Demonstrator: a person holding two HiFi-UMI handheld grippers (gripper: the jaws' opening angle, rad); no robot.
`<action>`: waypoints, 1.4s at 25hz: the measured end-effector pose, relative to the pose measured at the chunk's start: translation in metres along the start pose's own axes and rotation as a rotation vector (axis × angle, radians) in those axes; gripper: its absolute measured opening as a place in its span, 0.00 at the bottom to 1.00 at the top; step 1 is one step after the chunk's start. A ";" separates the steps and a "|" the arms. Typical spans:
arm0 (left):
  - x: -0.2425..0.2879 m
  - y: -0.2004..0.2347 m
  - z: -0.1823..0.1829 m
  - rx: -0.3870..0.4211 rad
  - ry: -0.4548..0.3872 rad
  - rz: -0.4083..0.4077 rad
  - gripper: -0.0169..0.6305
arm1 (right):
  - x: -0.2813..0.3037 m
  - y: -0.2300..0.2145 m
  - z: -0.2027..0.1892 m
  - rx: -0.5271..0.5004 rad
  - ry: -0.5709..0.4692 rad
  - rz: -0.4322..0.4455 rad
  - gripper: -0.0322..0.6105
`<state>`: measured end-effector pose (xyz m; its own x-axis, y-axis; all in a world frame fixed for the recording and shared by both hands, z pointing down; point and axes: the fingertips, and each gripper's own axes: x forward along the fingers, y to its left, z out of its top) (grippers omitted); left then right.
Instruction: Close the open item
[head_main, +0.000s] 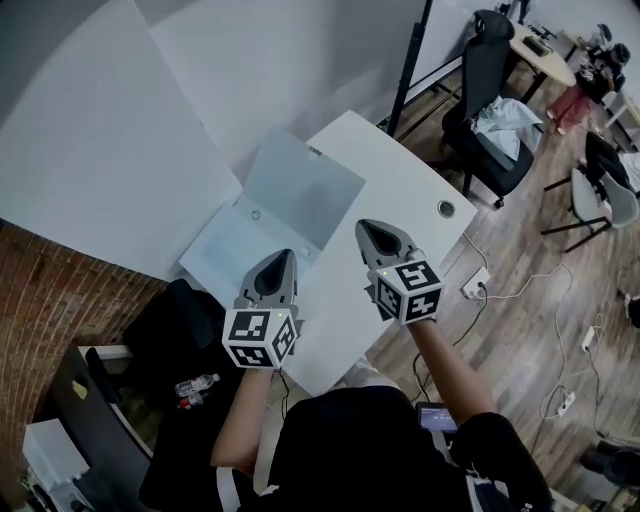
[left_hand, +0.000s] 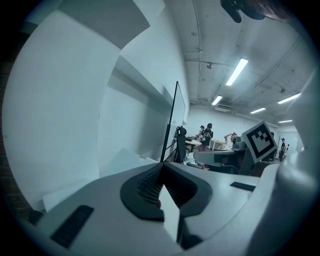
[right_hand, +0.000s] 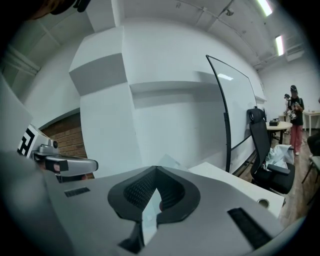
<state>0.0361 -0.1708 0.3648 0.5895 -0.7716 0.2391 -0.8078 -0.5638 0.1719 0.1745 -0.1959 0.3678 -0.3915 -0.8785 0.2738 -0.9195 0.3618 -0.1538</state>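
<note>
Open pale-grey slim laptop (head_main: 238, 248) on white bench (head_main: 405, 190), just ahead of both grippers.
The left gripper (head_main: 283, 260) and right gripper (head_main: 368, 230) have jaws together, empty. Best to press the lid (head_main: 305, 185), seemingly tilted far back, down evenly.

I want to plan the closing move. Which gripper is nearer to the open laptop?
Left. The left gripper hovers at the laptop's near edge; the right gripper is off to its right, over the table.
</note>
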 end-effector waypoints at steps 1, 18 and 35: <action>0.007 0.001 -0.003 -0.002 0.011 -0.001 0.04 | 0.005 -0.007 -0.003 0.008 0.006 -0.004 0.11; 0.120 0.012 -0.061 -0.039 0.148 -0.048 0.04 | 0.073 -0.108 -0.075 0.112 0.122 -0.090 0.11; 0.173 0.039 -0.111 -0.102 0.227 -0.021 0.04 | 0.132 -0.156 -0.131 0.165 0.199 -0.105 0.11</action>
<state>0.1063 -0.2935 0.5191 0.6001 -0.6674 0.4409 -0.7980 -0.5376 0.2724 0.2617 -0.3278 0.5523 -0.3084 -0.8243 0.4748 -0.9435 0.2015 -0.2631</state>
